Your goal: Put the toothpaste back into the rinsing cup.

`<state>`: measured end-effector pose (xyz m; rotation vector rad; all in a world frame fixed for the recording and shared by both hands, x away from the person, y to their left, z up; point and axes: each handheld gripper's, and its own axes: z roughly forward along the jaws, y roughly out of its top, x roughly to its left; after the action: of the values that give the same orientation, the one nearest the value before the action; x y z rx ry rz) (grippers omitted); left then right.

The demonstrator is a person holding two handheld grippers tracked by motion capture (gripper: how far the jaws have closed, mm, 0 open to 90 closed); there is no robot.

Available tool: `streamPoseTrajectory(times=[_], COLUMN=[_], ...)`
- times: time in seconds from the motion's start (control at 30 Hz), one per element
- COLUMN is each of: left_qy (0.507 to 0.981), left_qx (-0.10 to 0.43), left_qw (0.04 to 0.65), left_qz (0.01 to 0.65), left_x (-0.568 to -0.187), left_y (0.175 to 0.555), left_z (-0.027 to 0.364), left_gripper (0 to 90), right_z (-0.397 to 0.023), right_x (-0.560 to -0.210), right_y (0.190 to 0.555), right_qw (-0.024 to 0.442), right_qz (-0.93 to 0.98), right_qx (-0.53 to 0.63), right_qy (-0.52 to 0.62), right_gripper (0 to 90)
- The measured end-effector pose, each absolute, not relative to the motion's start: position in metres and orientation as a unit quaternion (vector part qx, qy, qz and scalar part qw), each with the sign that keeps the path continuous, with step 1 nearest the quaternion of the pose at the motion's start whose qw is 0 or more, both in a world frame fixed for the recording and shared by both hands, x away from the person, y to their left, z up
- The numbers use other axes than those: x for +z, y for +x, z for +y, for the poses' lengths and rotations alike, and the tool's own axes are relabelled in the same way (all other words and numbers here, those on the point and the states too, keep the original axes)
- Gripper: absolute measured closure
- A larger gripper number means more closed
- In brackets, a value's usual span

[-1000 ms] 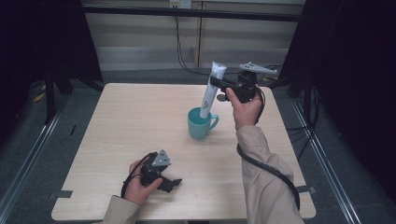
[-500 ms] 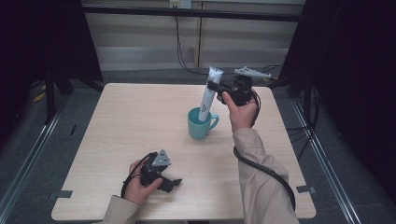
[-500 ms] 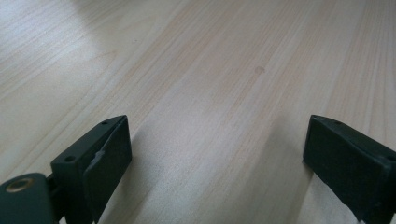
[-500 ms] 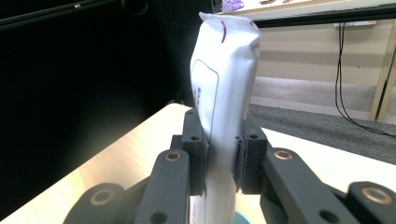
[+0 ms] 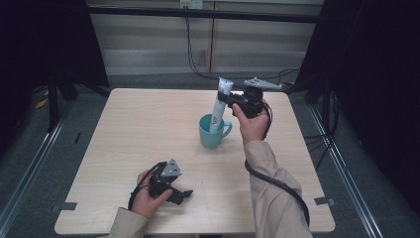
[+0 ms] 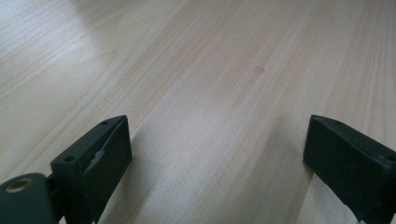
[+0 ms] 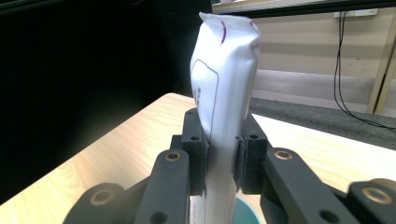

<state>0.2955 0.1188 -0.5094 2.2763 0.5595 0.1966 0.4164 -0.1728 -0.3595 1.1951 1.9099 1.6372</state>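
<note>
A white tube with its crimped end up stands tilted, its lower end inside a teal mug near the table's middle. My right gripper is shut on the tube's upper part, held from the right. In the right gripper view the tube rises between the black jaws of the right gripper, and the mug's rim shows below. My left gripper rests near the table's front edge, open with nothing between its jaws. The left gripper looks onto bare wood.
The light wooden table has dark curtains to both sides. Cables hang along the back wall. The right gripper's cable trails down along the sleeve. Grey floor with rails surrounds the table.
My right gripper has moved left and down with the tube, lowering its end deeper into the mug. The left gripper has stayed still.
</note>
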Motion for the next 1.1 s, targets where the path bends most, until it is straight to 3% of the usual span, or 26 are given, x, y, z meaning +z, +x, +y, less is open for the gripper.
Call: streamPoseTrajectory(times=[1.1], left_qy=[0.893], left_qx=[0.078], left_qw=[0.385], left_qz=[0.219], left_x=[-0.509], left_y=[0.295], left_z=[0.119], left_gripper=[7.5], right_z=[-0.164], right_x=[-0.392], right_y=[0.411], right_qw=[0.179], right_qz=[0.683], right_qx=[0.562], right_qy=[0.431], right_gripper=[76.0])
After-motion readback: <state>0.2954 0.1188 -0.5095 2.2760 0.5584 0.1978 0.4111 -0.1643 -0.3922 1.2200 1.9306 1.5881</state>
